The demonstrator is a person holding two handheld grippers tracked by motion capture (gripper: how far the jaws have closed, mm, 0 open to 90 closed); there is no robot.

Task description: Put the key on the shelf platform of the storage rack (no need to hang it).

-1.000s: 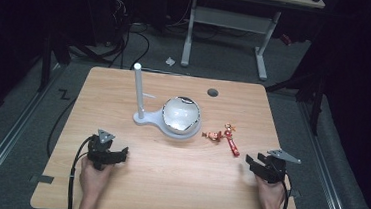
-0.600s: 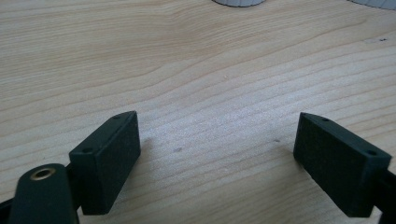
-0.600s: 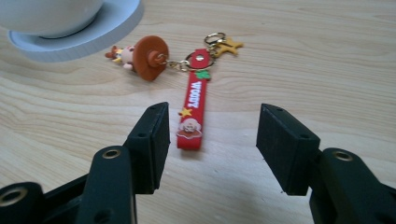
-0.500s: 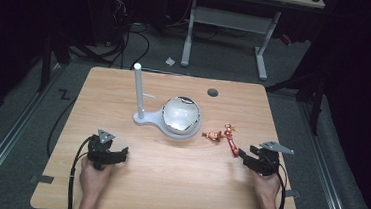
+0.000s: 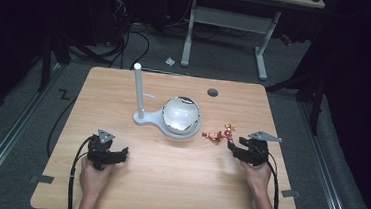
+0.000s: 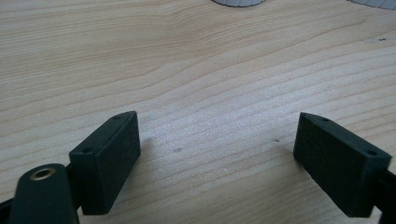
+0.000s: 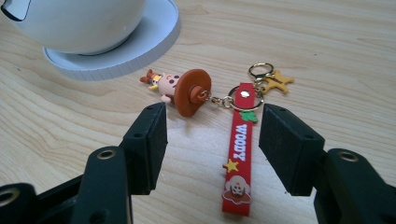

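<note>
The wooden table [image 5: 167,183] carries everything, and the biggest thing on it is the white stand [image 5: 170,117], a flat base with a tall post and a shiny round dome; seen along the right gripper [image 7: 212,140], that base and dome sit ahead and off to the left, well beyond the jaw tips. Nearer, the Woody keychain [image 7: 238,154] lies flat on the wood: its red strap runs straight up the gap between the two black jaws, closer to the right-hand one, with the little figure in the brown hat [image 7: 180,88] just past the tip of the left-hand jaw and the gold star charm [image 7: 276,83] past the right. Those jaws stand wide apart and grip nothing; they seem to hover low, bracketing the strap without touching it. In the high view the right gripper [image 5: 246,150] sits just short of the keychain [image 5: 220,134]. The left gripper [image 6: 219,154] is likewise spread wide and empty, resting over bare wood with only the rim of the white base far ahead of it. By my reading the work is at its very start: the approach to the keychain looks nearly finished, while closing on the strap, lifting it and carrying it wherever it belongs, perhaps the stand's post, are all left to do.
</note>
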